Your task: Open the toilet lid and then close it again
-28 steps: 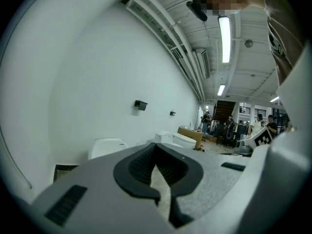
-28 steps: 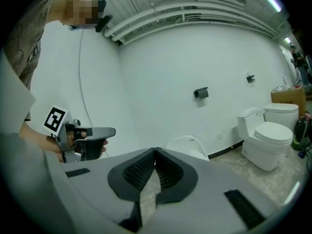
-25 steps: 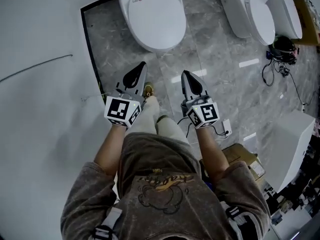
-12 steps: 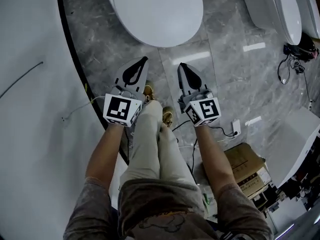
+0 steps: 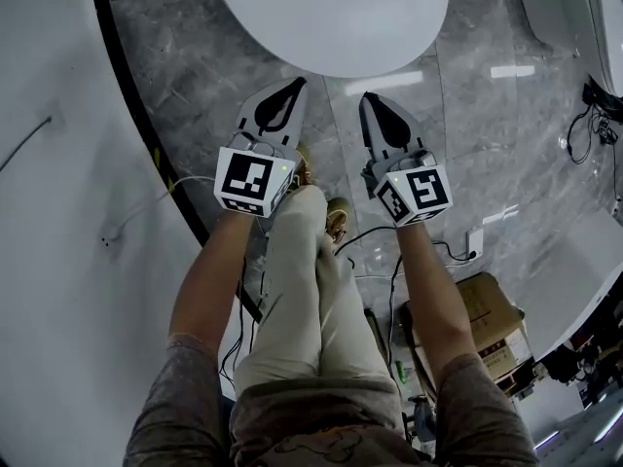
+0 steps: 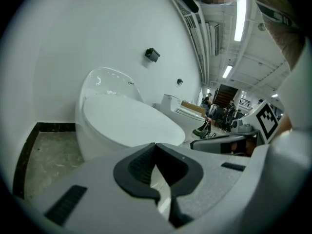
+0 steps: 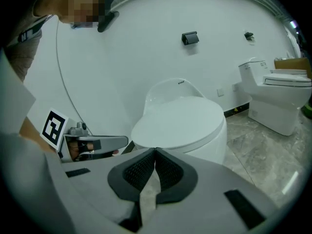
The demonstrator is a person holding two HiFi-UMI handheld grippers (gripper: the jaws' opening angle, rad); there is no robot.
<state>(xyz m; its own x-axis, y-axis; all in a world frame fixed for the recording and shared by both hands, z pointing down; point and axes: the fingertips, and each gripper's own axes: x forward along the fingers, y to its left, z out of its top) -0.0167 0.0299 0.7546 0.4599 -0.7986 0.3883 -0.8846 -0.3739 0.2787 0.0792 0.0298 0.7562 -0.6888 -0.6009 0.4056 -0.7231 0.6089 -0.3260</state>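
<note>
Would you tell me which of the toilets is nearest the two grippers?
The round toilet with its lid down, straight ahead of the left gripper and right gripper; the boxier toilet stands farther right.

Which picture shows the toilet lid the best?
The right gripper view: the toilet lid shows nearly whole, closed, in the middle. The left gripper view shows the lid from the side, partly hidden. The head view catches only its front part.

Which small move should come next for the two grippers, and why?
Probably bring the right gripper forward to the front rim of the white oval toilet lid and part its jaws. The lid is closed; that gripper and the left gripper are shut, empty and short of it.
</note>
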